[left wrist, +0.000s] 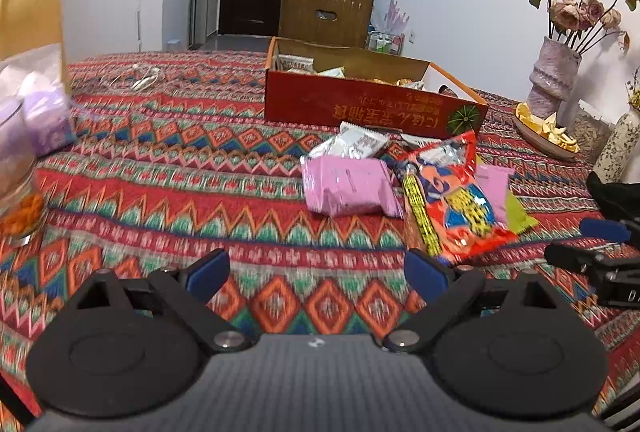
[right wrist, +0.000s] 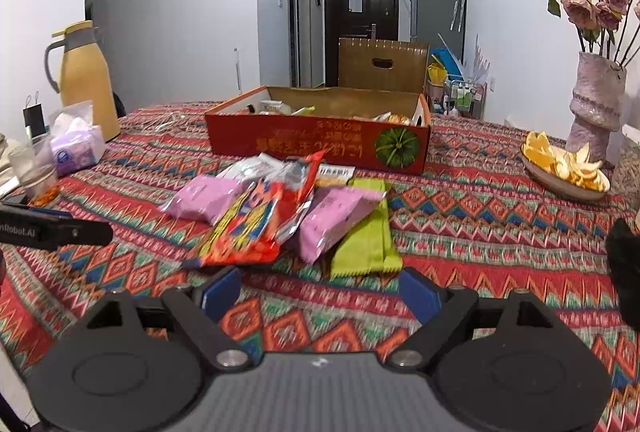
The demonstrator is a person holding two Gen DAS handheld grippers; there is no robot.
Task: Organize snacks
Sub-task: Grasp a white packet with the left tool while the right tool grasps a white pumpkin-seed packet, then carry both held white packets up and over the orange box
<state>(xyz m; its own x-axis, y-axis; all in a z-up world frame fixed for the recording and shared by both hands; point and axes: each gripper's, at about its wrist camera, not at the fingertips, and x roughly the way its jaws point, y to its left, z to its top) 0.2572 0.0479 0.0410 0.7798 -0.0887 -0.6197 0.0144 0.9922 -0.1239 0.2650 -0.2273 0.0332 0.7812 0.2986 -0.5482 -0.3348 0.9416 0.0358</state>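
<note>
Right gripper point(right wrist: 320, 292) gapes empty above patterned cloth point(right wrist: 480, 216); snack packets point(right wrist: 280, 216) near red box point(right wrist: 320, 140).

I see glossy plastic snack wrappers point(right wrist: 256, 216) on a woven patterned cloth point(right wrist: 480, 232); matt printed cardboard box point(right wrist: 320, 144); matt black plastic gripper fingers point(right wrist: 420, 298), blue pads.

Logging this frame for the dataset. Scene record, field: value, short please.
surface: patterned cloth
box: red carton, open top, snacks inside
loose snacks: pile in front of box; red bag, pink packs, green pack, silver pack
left gripper: open, empty, short of pile
right gripper: open, empty, short of pile
other: yellow jug, tissue pack, vase, peel dish
</note>
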